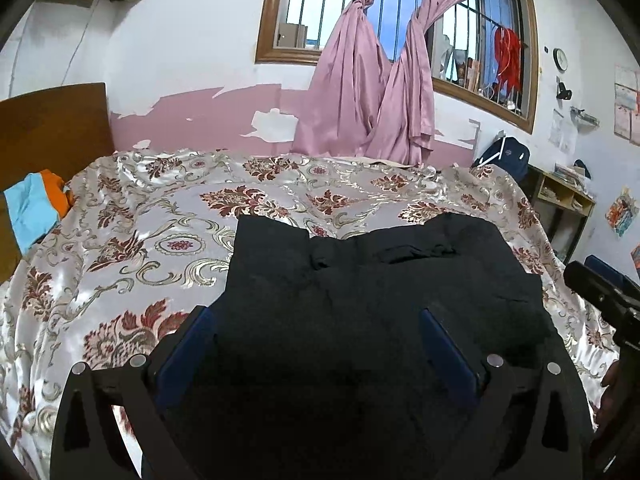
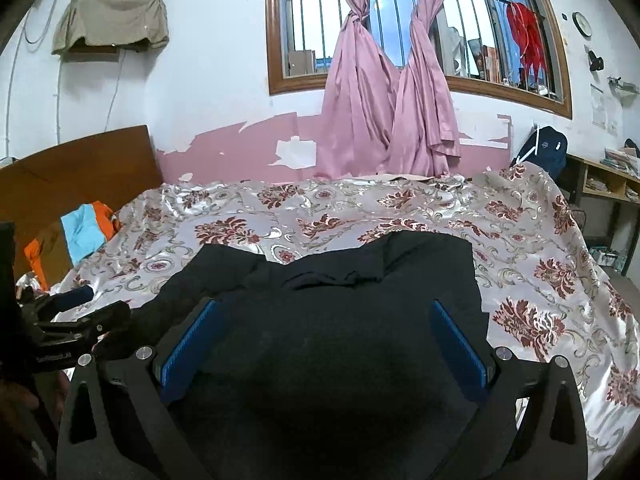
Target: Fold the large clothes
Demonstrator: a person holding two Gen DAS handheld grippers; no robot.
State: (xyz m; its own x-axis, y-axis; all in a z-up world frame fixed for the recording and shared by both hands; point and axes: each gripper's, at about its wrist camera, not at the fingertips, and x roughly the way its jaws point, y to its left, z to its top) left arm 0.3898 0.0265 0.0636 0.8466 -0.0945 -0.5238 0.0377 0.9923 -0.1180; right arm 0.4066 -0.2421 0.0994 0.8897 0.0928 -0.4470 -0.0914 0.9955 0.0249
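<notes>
The black garment [image 1: 380,280] is lying partly folded at frame centre on the bed [image 1: 120,240]; its upper edge is looking rumpled. The left tool [image 1: 316,344] and right tool [image 2: 324,336] are both hanging spread over it, gripping nothing; further folds are likely remaining.

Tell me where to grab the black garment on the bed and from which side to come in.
Grip the black garment at its two far corners, one per gripper: left gripper at the far-left corner, right gripper at the far-right one. Those corners lie flat and squared on the floral bedspread, while the middle is bunched. Come in low from the near side, probably sliding one finger underneath.
</notes>
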